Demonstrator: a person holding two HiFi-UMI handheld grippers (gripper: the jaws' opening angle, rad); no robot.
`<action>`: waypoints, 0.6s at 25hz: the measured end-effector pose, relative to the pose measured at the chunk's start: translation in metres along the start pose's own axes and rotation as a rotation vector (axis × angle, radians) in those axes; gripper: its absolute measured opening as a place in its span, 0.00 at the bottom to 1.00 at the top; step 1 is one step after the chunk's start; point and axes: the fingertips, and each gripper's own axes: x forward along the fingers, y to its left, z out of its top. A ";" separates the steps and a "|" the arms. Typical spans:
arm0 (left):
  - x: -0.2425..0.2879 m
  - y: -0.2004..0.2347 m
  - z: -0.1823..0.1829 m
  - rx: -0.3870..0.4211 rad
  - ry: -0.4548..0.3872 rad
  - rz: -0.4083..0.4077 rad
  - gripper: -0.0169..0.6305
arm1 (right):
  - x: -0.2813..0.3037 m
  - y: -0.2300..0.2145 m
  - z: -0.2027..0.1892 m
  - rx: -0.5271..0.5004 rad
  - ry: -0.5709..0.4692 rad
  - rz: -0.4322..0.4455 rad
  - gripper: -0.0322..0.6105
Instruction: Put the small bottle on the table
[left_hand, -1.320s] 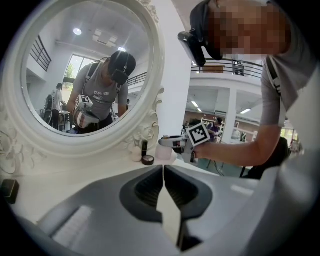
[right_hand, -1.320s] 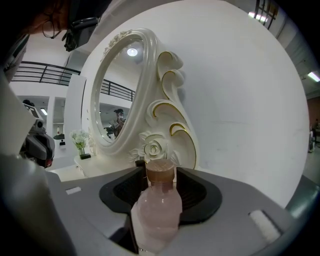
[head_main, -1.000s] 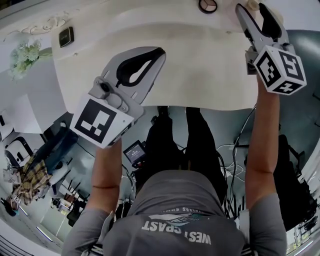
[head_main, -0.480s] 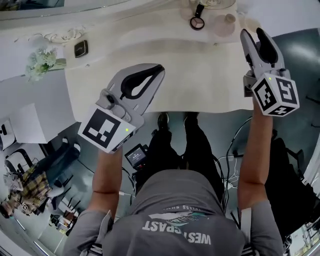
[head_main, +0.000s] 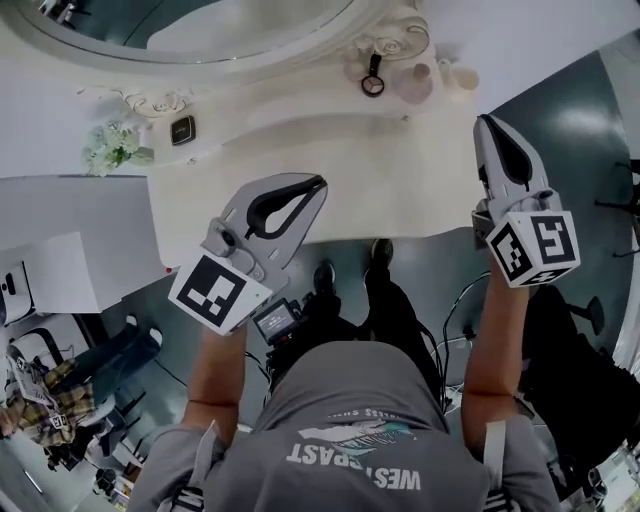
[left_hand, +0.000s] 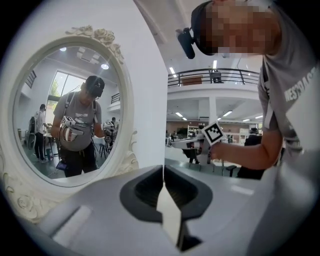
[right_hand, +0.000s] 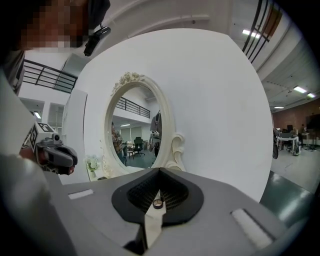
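Observation:
A small pale bottle (head_main: 466, 77) stands upright at the back right of the white dressing table (head_main: 300, 150), beside another small bottle (head_main: 442, 75) and a pinkish jar (head_main: 409, 86). My right gripper (head_main: 483, 120) hovers over the table's right front corner, well short of the bottles. Its jaws have just been closing and now meet, with nothing between them (right_hand: 159, 172). My left gripper (head_main: 320, 183) hangs over the table's front edge, shut and empty (left_hand: 163, 167). Both point toward the mirror.
A large oval mirror (head_main: 200, 20) in an ornate white frame (left_hand: 127, 160) backs the table. A round black-rimmed hand mirror (head_main: 372, 85), a small black box (head_main: 182, 130) and a flower posy (head_main: 115, 148) sit along the back. White panels stand at the left.
Both grippers have drawn back from the back of the table toward its front edge and risen. The right jaws, wide apart a second ago, have closed empty.

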 end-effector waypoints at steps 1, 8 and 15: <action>-0.005 -0.005 0.006 0.006 -0.006 -0.004 0.04 | -0.009 0.005 0.006 0.003 0.004 0.000 0.05; -0.036 -0.035 0.043 0.065 -0.062 -0.030 0.04 | -0.067 0.040 0.052 -0.019 -0.030 0.013 0.05; -0.071 -0.061 0.063 0.098 -0.090 -0.046 0.04 | -0.117 0.088 0.080 -0.061 -0.045 0.044 0.05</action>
